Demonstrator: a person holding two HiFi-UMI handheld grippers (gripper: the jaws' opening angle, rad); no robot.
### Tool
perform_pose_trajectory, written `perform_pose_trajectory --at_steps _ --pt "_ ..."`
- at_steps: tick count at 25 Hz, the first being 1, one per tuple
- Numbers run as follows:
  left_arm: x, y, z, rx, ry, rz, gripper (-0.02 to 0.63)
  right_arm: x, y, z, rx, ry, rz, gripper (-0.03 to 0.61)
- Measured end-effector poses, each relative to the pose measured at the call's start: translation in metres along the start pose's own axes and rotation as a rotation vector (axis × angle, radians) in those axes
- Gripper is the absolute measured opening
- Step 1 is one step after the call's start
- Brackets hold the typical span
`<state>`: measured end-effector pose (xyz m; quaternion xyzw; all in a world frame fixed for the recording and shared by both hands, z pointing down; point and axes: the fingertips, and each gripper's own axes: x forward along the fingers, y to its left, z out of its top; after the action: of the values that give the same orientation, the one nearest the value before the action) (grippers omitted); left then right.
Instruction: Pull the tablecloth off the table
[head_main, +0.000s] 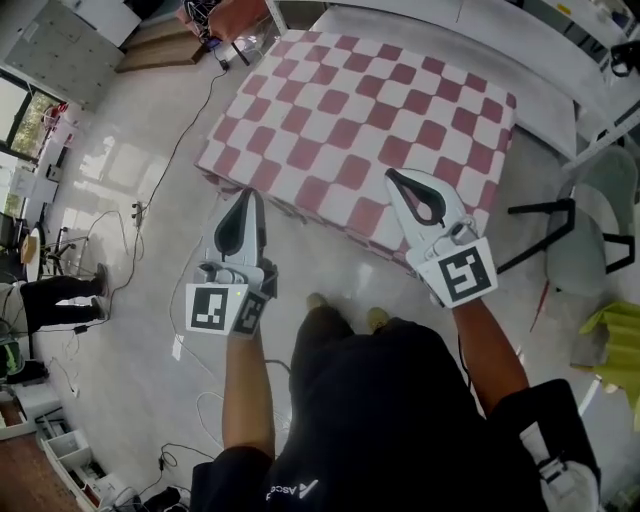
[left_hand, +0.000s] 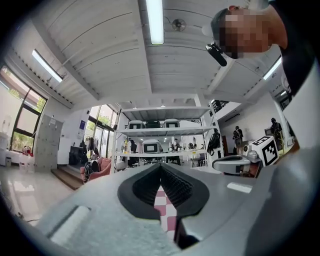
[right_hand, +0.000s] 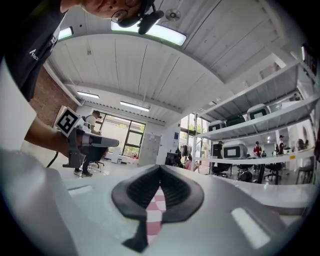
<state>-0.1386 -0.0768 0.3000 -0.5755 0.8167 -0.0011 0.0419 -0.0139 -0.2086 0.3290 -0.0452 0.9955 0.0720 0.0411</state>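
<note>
Pink and white squares covered the tablecloth (head_main: 370, 110), which lay spread over the tabletop (head_main: 545, 95), with its near edge drooping off the side closest to the person. The left gripper (head_main: 251, 193) had its fingers (left_hand: 140, 187) squeezed tight on that near edge, and a strip of checked cloth showed between them. The right gripper (head_main: 391, 176) had its fingers (right_hand: 177, 192) pinched shut on the same edge, further along and well apart from the left one. Some bare white tabletop showed past the far side of the cloth. The cloth looked thin, soft and light, so it would likely bend and slide easily. It could bunch up, or slip out if only a tiny bit was held. Holding the near edge at two spots looked like a good way to pull it evenly.
</note>
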Motion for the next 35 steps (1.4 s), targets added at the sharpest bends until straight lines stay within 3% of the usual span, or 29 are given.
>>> perform_pose_trajectory --at_steps 7,14,20,24,27,28,35 --pt "0.084 0.031 -0.037 0.008 0.040 -0.114 0.009 0.036 -0.038 -0.038 0.001 0.061 -0.112 0.002" --pt "0.149 0.025 -0.079 -0.028 0.077 -0.347 0.011 0.038 -0.064 -0.078 0.027 0.181 -0.328 0.002" --pt "0.197 0.123 -0.107 -0.069 0.169 -0.468 0.011 0.116 -0.058 -0.100 0.090 0.292 -0.571 0.002" --pt "0.225 0.150 -0.137 -0.097 0.248 -0.545 0.016 0.138 -0.064 -0.122 0.117 0.368 -0.687 0.002" --pt "0.245 0.150 -0.156 -0.106 0.302 -0.588 0.102 0.138 -0.072 -0.138 0.141 0.427 -0.738 0.004" --pt "0.250 0.149 -0.163 -0.106 0.322 -0.596 0.114 0.138 -0.074 -0.144 0.157 0.448 -0.747 0.087" --pt "0.281 0.143 -0.215 -0.056 0.508 -0.574 0.195 0.120 -0.100 -0.191 0.249 0.578 -0.811 0.178"
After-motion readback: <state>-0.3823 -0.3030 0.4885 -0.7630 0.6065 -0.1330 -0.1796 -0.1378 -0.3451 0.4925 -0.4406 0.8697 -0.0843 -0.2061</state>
